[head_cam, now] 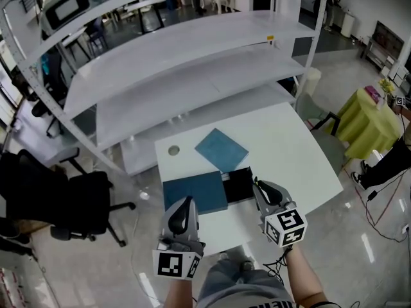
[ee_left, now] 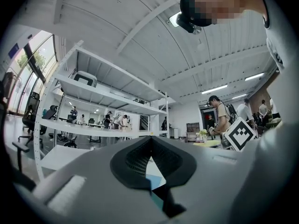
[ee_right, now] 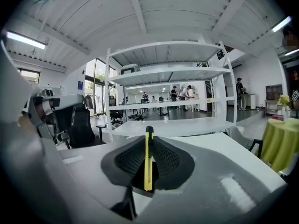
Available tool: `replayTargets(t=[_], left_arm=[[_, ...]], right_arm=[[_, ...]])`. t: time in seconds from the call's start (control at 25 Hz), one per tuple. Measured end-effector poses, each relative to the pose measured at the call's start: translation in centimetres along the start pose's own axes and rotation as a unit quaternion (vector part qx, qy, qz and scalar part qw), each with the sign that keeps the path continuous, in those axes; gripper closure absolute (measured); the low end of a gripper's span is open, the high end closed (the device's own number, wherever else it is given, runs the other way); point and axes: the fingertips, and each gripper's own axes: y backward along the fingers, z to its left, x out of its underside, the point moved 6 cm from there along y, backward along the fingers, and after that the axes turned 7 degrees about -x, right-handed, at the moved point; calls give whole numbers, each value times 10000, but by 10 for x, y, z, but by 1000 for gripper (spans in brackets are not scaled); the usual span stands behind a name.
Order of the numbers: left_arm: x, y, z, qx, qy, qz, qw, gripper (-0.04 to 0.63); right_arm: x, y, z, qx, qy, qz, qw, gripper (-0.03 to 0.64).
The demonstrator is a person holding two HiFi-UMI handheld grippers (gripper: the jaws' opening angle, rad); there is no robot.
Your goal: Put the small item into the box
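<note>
Knife (ee_right: 148, 158): slim yellow cutter with a black tip, clamped edge-on between my right gripper's (head_cam: 259, 187) jaws, at the table's (head_cam: 289, 146) near edge. This looks like the carry-to-box step. The box (head_cam: 239, 183) is open and black inside, just ahead of the tips. Next I should lower the knife in and release. My left gripper (head_cam: 187, 202) is closed and empty, by the blue lid (head_cam: 194, 192).

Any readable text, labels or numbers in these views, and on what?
No text reads clearly.
Shirt print: white letters cut off by the frame, unreadable.
Yellow tag on the shelf: too small.
Blue sign: too small.
Left tool and right tool: square markers only, no words.
Yellow knife in the right tool: no print visible.
</note>
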Motion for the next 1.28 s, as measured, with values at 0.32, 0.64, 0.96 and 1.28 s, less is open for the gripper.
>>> replayTargets(t=[0.32, 0.64, 0.96, 1.28], left_arm=[[11, -11, 13, 107, 112, 113, 9998, 584], [22, -18, 25, 131, 172, 230, 9995, 584], [28, -21, 36, 99, 218, 273, 9993, 584], [33, -22, 44, 50, 292, 335, 9990, 584]], right_arm=[[20, -28, -7, 52, -55, 418, 9991, 563], [43, -53, -15, 81, -50, 907, 9958, 563], [64, -76, -19, -10, -33, 1369, 9906, 563], [80, -96, -25, -67, 77, 1815, 9833, 563]])
